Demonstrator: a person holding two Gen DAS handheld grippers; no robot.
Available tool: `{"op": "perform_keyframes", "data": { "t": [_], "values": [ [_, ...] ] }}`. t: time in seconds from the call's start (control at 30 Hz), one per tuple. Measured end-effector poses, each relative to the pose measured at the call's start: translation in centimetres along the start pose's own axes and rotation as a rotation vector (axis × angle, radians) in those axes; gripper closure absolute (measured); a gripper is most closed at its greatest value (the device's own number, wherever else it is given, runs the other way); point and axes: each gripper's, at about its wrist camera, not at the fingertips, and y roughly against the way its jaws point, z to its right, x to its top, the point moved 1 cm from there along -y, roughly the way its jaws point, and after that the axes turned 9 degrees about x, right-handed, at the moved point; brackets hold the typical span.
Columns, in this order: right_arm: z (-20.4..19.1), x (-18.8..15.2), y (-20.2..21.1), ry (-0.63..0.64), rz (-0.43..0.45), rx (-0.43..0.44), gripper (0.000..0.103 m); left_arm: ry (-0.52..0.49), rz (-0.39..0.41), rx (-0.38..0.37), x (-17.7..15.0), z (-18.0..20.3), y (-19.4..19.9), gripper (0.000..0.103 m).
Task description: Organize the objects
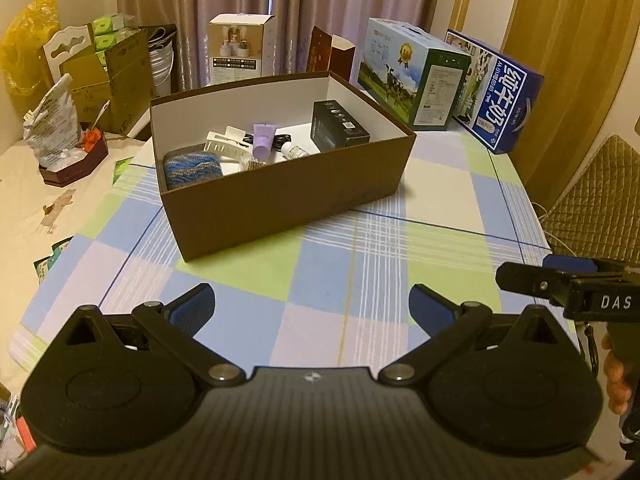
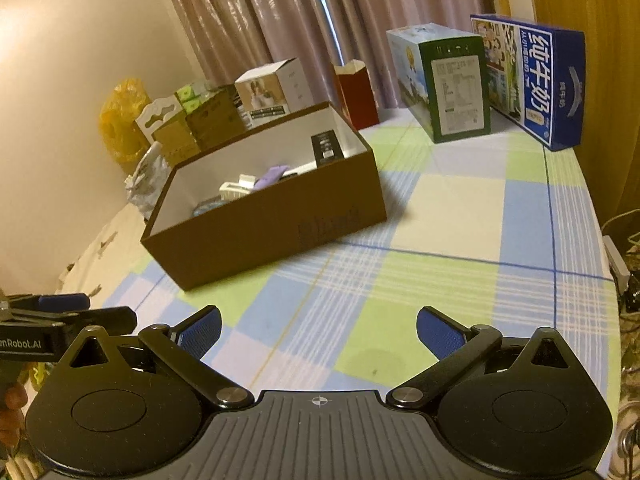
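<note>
A brown cardboard box (image 1: 280, 200) with a white inside sat open on a desk (image 1: 320, 280) covered by a blue, green and white checked cloth. Inside the box, at its left end, lay a blue and grey knitted bundle (image 1: 193, 168). Beside that was a white hair clip (image 1: 228, 142), then a lilac tube (image 1: 264, 139), a small white bottle (image 1: 293, 150) lying on its side, and a black carton (image 1: 339, 124) at the right end of the box.

The left tongs (image 1: 312, 308) hung above the cloth on the near side of the box, spread wide with nothing between the blue pads. The right tongs (image 2: 318, 328) were likewise spread wide and empty, also on the near side of the box and a little to its right. In the left wrist view the right tongs appeared at the right edge, seen side-on.

Behind the box to the right stood a green and blue milk carton printed with cows (image 1: 416, 76) and a blue milk carton with large white Chinese characters (image 1: 500, 100). Behind the box's far wall stood a white product box (image 1: 240, 46) and a dark red box (image 1: 332, 54), before pale curtains (image 1: 320, 0). Left of the box were cardboard packages (image 1: 112, 76) and a yellow plastic bag (image 1: 28, 48).
</note>
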Motion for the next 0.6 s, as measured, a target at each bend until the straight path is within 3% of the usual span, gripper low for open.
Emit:
{"op": "perform_keyframes", "data": {
  "t": [0.6],
  "values": [
    [-0.3, -2.7, 2.0, 0.048, -0.043, -0.005, 0.002, -0.005, -0.022, 0.000, -3.1, 1.6, 1.5, 0.001]
  ]
}}
